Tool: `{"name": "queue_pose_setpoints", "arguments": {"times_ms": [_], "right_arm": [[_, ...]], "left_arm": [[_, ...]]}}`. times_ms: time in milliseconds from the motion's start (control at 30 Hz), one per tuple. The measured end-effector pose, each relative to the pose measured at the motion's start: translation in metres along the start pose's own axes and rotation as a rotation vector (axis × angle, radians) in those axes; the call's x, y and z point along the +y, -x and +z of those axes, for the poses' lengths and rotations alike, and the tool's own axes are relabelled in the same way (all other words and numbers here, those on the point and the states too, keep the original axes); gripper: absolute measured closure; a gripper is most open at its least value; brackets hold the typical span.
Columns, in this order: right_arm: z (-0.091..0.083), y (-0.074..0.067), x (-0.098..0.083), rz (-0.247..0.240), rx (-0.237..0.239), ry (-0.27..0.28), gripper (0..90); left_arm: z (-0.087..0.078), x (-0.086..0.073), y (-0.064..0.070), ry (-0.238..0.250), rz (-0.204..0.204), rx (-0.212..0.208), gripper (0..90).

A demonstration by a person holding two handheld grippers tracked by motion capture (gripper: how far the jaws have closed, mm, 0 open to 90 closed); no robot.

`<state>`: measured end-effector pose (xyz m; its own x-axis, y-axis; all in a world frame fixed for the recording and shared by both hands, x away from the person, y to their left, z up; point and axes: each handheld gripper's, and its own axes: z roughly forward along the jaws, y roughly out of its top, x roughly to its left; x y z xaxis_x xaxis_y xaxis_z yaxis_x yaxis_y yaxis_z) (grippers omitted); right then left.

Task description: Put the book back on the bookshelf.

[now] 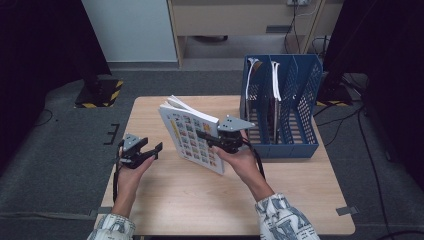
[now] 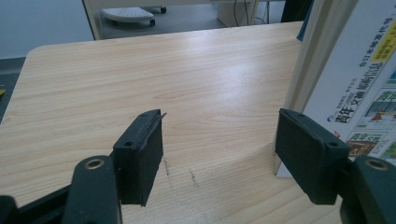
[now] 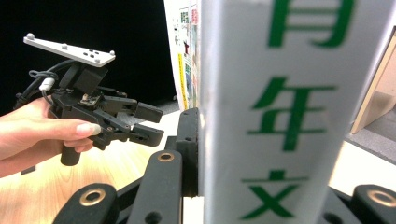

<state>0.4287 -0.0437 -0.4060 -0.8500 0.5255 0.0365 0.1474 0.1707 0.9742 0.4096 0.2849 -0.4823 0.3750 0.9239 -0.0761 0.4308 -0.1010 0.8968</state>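
- High view: the right gripper (image 1: pixel 206 135) clamps a book (image 1: pixel 192 136) near its spine and holds it upright, a little tilted, above the middle of the wooden table (image 1: pixel 165 205), just left of the blue file rack (image 1: pixel 300 100). The right forearm comes up from the bottom edge.
- High view: the left gripper (image 1: pixel 152 151) stands near the table's left edge, jaws apart and empty, pointing at the book.
- Left gripper view: both jaws stand wide over the bare table; the book stands at the right, its cover showing Chinese characters and small pictures.
- Right gripper view: the jaws press on the book's spine, which carries large green Chinese characters. The left gripper is farther off, jaws apart.
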Motion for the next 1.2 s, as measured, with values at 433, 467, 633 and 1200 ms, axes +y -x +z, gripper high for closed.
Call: {"name": "queue_pose_setpoints", "arguments": {"times_ms": [433, 467, 633, 1200], "right_arm": [[-0.016, -0.001, 0.004, 0.006, -0.01, 0.009, 74.1], [-0.016, -0.001, 0.004, 0.006, -0.01, 0.009, 74.1], [-0.025, 0.003, 0.005, 0.004, -0.024, 0.007, 74.1], [-0.043, 0.008, 0.012, -0.005, -0.038, 0.008, 74.1]], "left_arm": [[0.0, -0.001, 0.0, -0.004, 0.005, 0.002, 32.3], [0.0, -0.001, 0.0, -0.005, 0.006, 0.001, 32.3], [0.002, -0.002, 0.0, -0.009, 0.006, 0.002, 32.4], [0.001, -0.002, 0.0, -0.009, 0.006, -0.002, 32.4]]}}
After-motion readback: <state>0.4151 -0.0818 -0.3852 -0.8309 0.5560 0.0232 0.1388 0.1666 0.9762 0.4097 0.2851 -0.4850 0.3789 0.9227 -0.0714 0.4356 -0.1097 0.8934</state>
